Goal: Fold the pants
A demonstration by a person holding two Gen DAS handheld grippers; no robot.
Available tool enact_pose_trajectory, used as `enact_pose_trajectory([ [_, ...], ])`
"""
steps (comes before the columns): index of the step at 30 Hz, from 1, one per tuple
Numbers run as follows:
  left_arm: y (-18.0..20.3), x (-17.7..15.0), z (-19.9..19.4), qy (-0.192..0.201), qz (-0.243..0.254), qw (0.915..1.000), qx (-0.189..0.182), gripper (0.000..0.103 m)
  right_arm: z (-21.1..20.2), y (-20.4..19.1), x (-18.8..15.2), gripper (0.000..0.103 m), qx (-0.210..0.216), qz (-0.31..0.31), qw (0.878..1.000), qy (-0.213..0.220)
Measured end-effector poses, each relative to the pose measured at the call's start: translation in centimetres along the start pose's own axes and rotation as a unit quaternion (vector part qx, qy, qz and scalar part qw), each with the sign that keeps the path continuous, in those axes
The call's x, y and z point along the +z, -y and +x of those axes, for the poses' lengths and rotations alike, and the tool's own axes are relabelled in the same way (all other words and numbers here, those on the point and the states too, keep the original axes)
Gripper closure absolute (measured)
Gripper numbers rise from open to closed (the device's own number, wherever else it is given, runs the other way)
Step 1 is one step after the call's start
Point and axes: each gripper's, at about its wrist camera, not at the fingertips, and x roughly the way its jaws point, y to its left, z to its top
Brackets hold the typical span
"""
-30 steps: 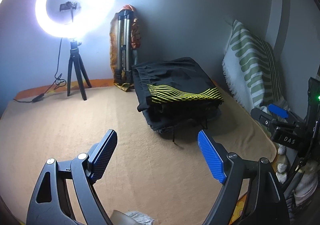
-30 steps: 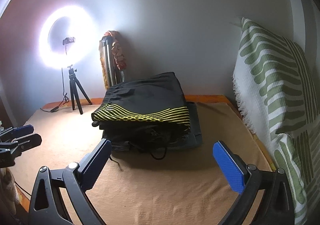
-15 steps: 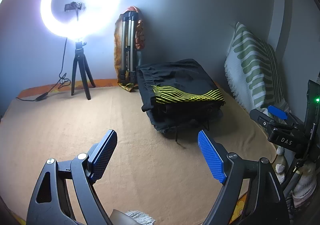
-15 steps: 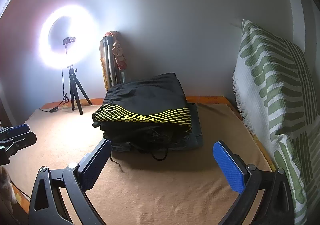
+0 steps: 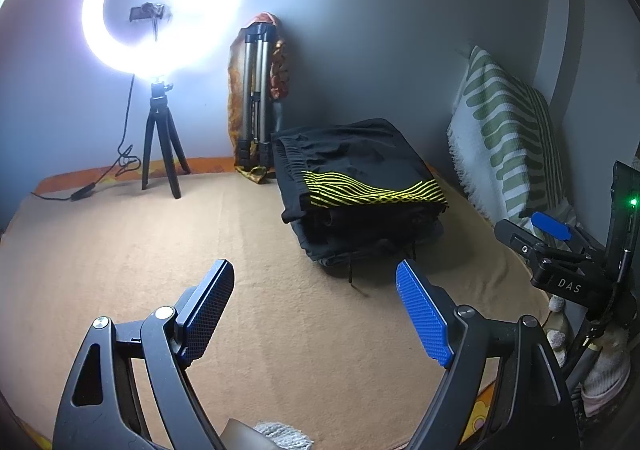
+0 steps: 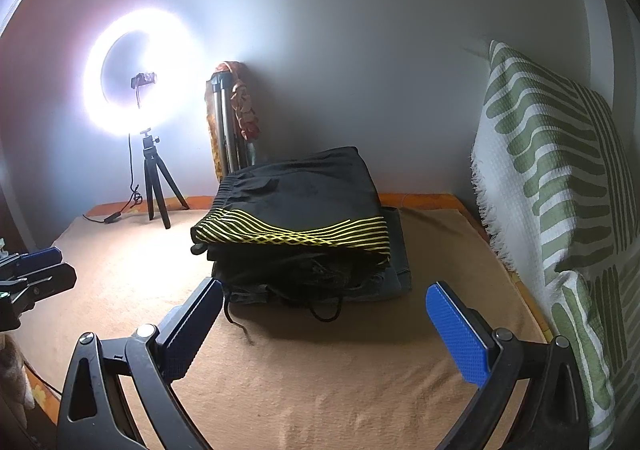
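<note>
Pants: black pants with wavy yellow stripes are lying folded on top of a stack of dark folded clothes, far side of the bed, near the wall
Stack detail: a dark drawstring is trailing out from the bottom of the stack onto the blanket
Surface: a tan blanket is covering the bed, with an orange patterned edge showing along the wall
Left gripper: the left gripper is hovering over bare blanket, short of the stack, its two blue-padded fingers standing wide apart with nothing between them
Right gripper: the right gripper is hovering just in front of the stack, jaws spread wide and gripping nothing; the drawstring is lying on the blanket beyond the gap
Grippers together: each is showing at the edge of the other's view, well apart
Pillow: a white pillow with green stripes is leaning against the wall to the right of the stack
Light: a ring light on a small black tripod is glowing at the far left corner
Tripod: a folded silver tripod is standing against the wall, just behind the stack's left corner
</note>
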Motion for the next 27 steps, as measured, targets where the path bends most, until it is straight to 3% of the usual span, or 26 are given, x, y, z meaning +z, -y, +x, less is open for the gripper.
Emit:
enact_pose_trajectory([
  [27, -0.45, -0.30, -0.18, -0.002, 0.004, 1.0000, 0.005, 0.019, 0.48, -0.66, 0.12, 0.000, 0.009, -0.006, 1.000, -0.004],
])
